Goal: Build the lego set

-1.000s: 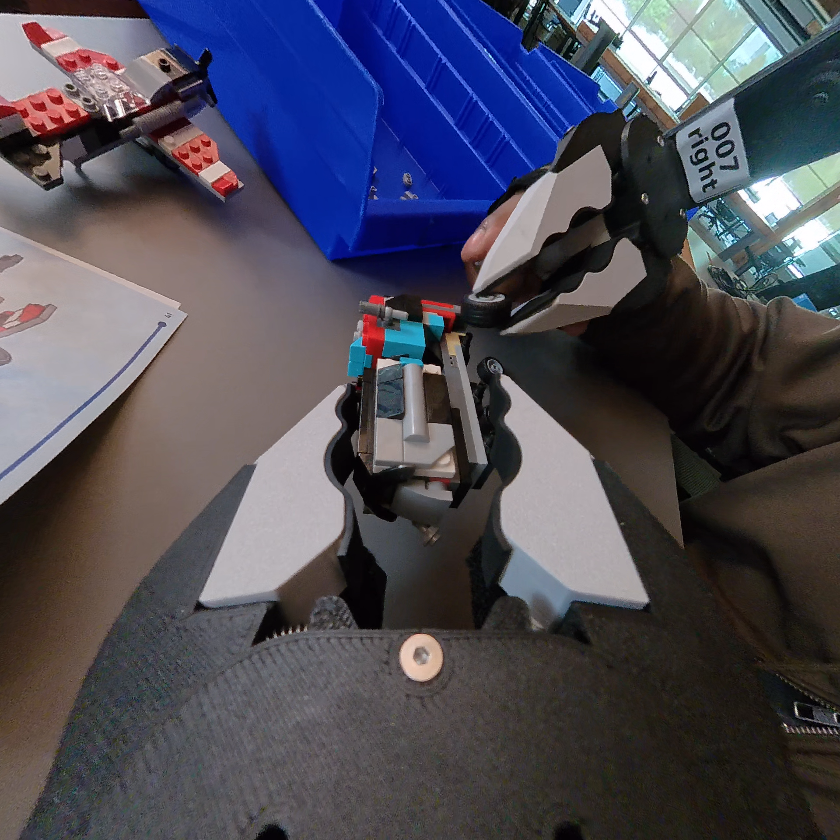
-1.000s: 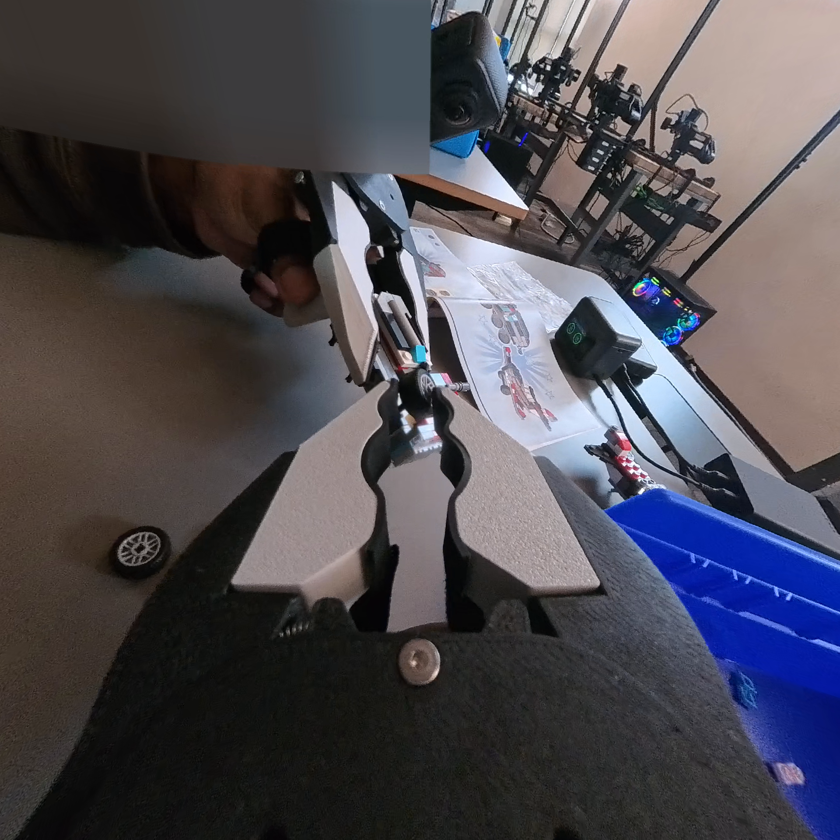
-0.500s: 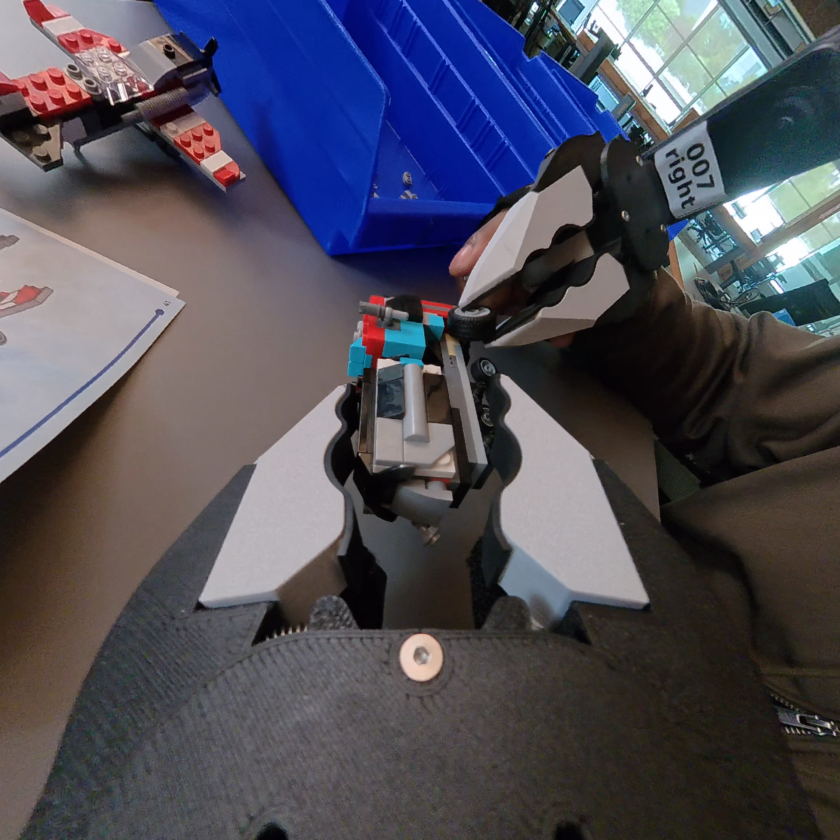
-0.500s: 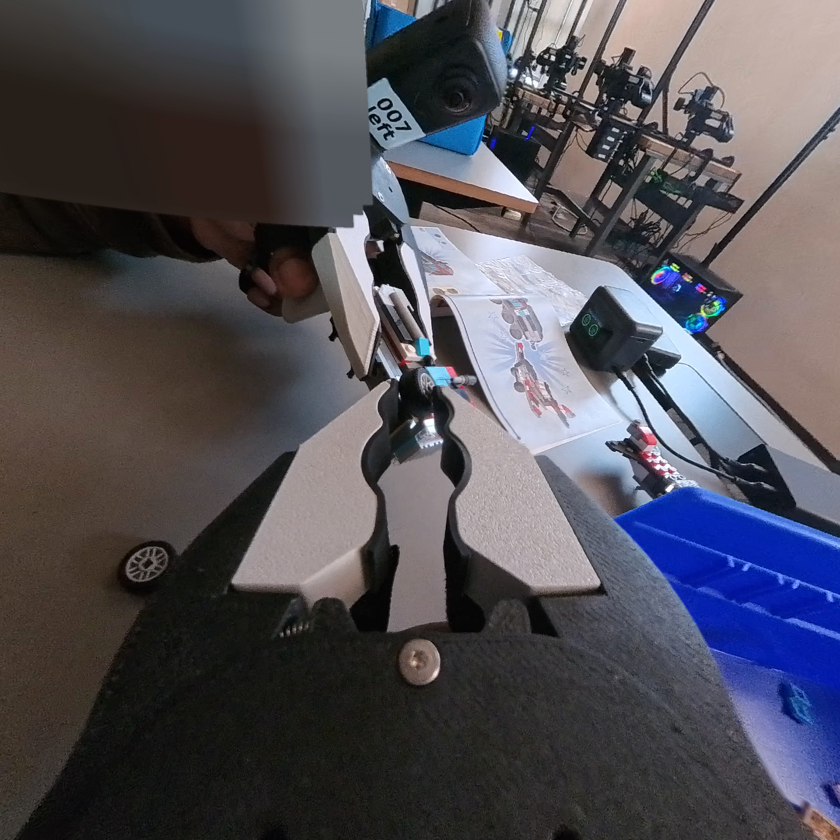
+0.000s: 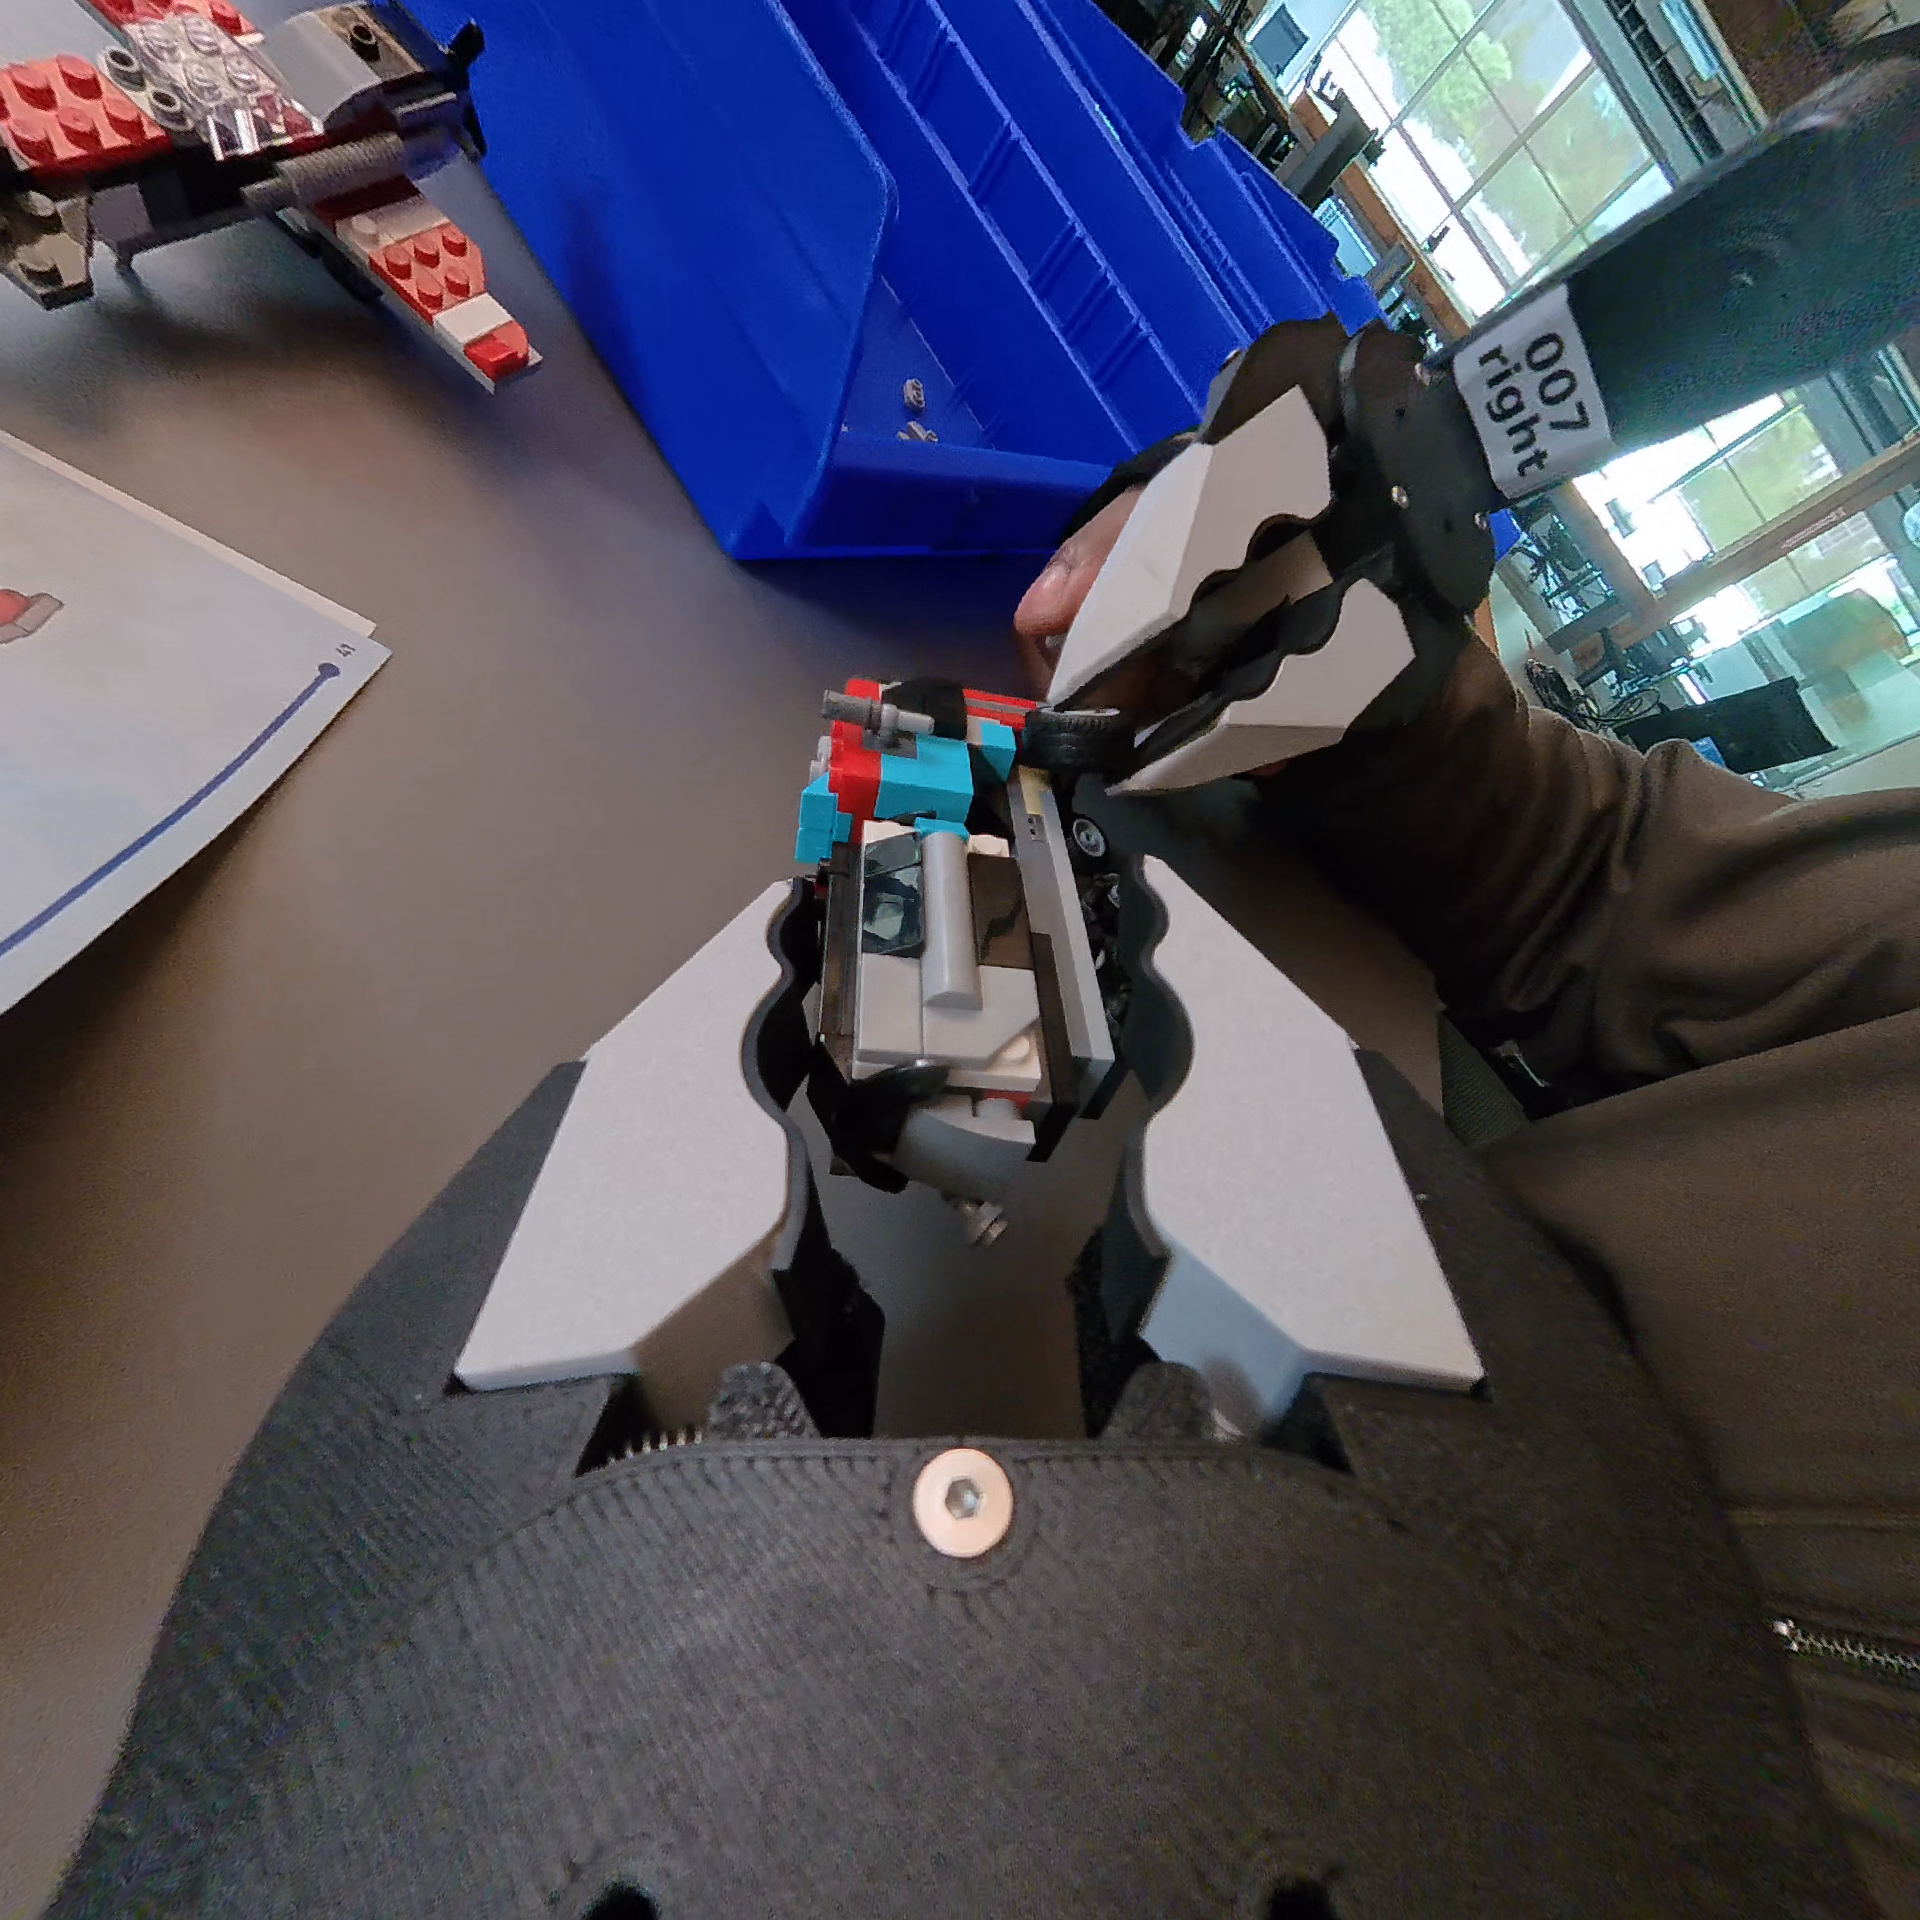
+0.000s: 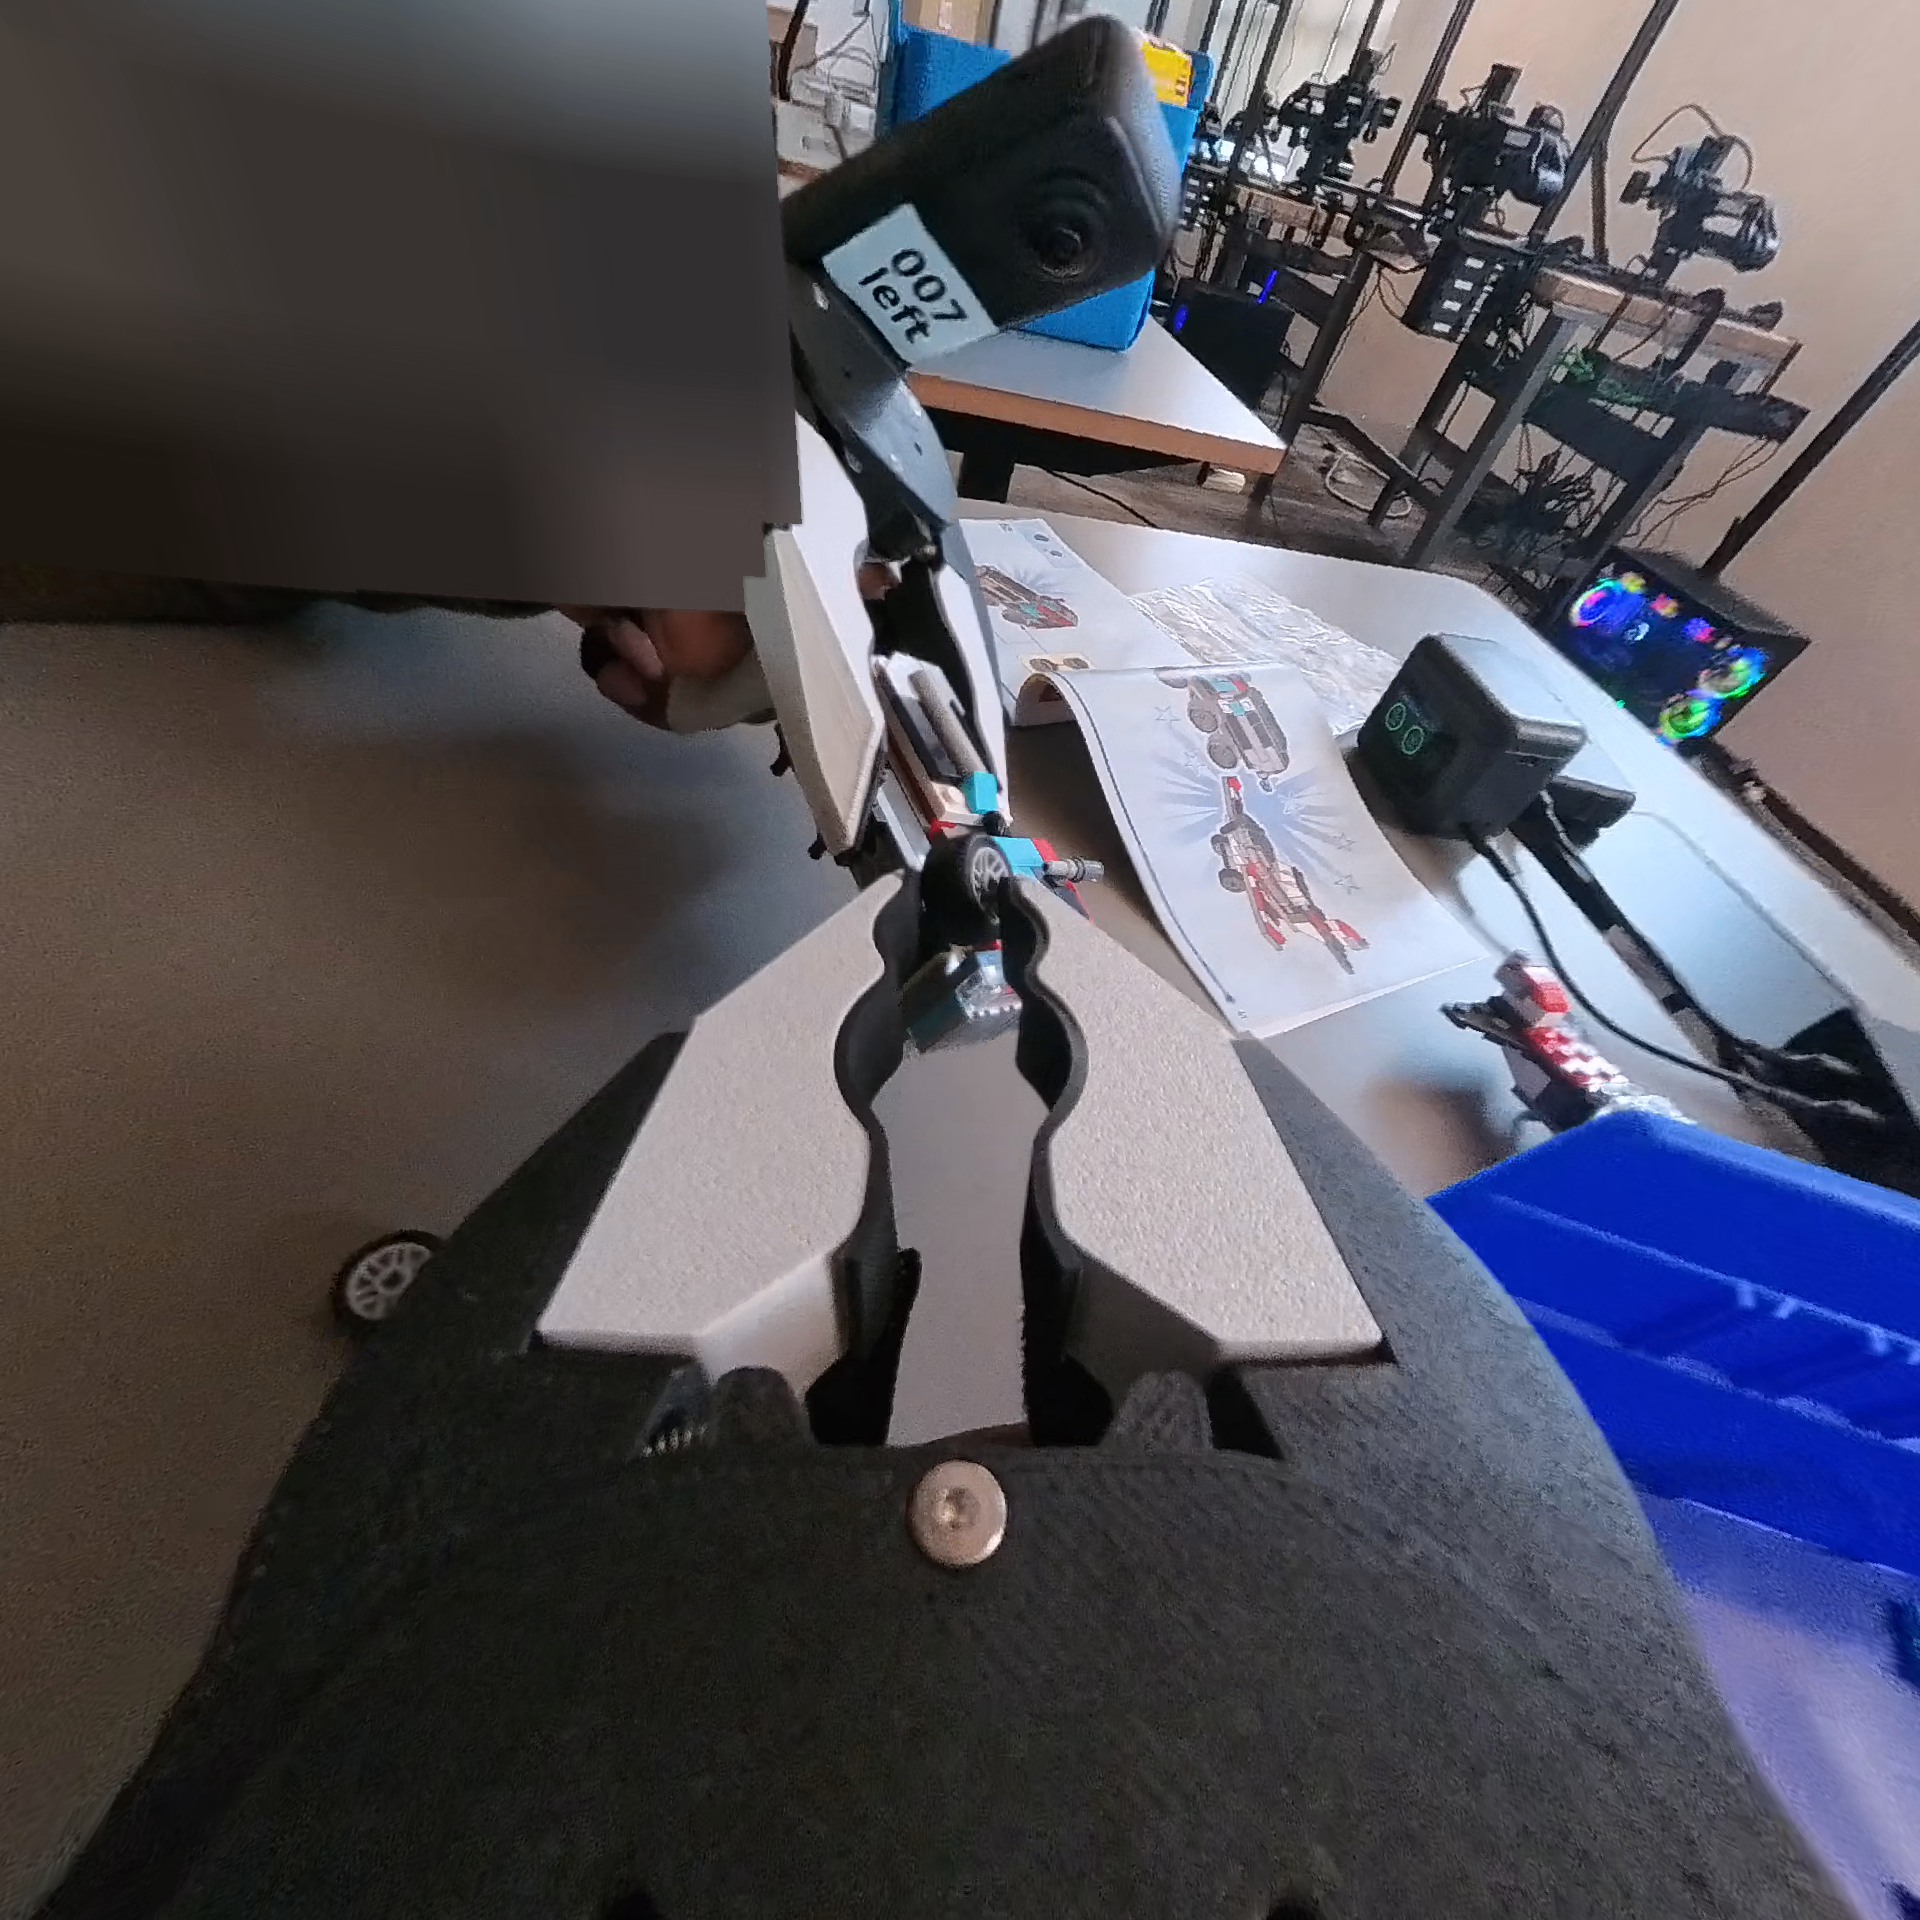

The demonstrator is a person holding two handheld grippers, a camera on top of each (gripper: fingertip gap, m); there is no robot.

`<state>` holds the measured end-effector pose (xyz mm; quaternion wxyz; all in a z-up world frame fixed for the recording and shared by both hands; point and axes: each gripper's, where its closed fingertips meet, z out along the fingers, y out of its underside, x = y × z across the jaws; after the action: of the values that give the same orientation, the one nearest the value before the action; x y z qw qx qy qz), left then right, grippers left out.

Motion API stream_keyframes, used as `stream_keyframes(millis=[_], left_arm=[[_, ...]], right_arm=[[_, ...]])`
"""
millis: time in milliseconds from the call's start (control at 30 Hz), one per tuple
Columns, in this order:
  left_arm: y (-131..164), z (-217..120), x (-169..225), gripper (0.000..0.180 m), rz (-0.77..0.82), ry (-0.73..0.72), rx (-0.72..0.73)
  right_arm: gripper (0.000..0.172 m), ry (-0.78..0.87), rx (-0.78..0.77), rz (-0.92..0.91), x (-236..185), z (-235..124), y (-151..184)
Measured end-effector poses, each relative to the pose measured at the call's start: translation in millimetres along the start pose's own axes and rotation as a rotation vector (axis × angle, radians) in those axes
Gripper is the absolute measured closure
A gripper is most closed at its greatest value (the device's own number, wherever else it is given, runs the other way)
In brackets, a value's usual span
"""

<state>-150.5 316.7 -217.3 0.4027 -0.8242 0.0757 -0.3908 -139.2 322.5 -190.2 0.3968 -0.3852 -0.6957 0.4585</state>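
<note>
Left gripper [image 5: 961, 997]: jaws set fairly wide, pads pressed on both flanks of a brick-built vehicle [image 5: 951, 966]. Long axis of vehicle running straight ahead out of the jaws, lifted off the dark surface [image 5: 436, 914].

Vehicle: grey and black body, dark windscreen panel, grey cylinder along the roof, red and turquoise block at the far end with a small grey stud-gun on top. One small wheel visible low on its right side.

Right gripper [image 6: 961, 904]: jaws narrow, closed on a small black wheel [image 6: 971, 868] with a pale spoked hub. Wheel pinched across its tread, touching or just beside the right flank of the vehicle's far end; seated or merely against it, cannot tell. Right gripper coming in from the vehicle's right, across its long axis.

Nearby:
- loose wheel [image 6: 379, 1276], same pattern, lying on the surface near the right gripper.
- blue bins [image 5: 935, 260], beyond the vehicle.
- red, grey and black brick aircraft [image 5: 239, 156], far left.
- open instruction booklet [image 6: 1247, 831], beside a black box [image 6: 1465, 732] with cable.
</note>
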Motion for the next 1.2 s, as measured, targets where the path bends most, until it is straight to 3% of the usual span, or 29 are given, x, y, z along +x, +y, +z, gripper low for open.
stream_keyframes(millis=[367, 767, 1200], left_arm=[[1, 0, -2, 0.119, 0.012, -0.02, -0.012], [6, 3, -1, 0.119, 0.027, -0.026, -0.039], [4, 3, -1, 0.119, 0.001, -0.007, -0.02]], right_arm=[[0.156, 0.136, -0.128, -0.373, 0, 2, 5], [0.155, 0.133, -0.209, -0.525, -5, 1, 12], [0.12, 0.113, -0.252, -0.696, -16, 5, 23]])
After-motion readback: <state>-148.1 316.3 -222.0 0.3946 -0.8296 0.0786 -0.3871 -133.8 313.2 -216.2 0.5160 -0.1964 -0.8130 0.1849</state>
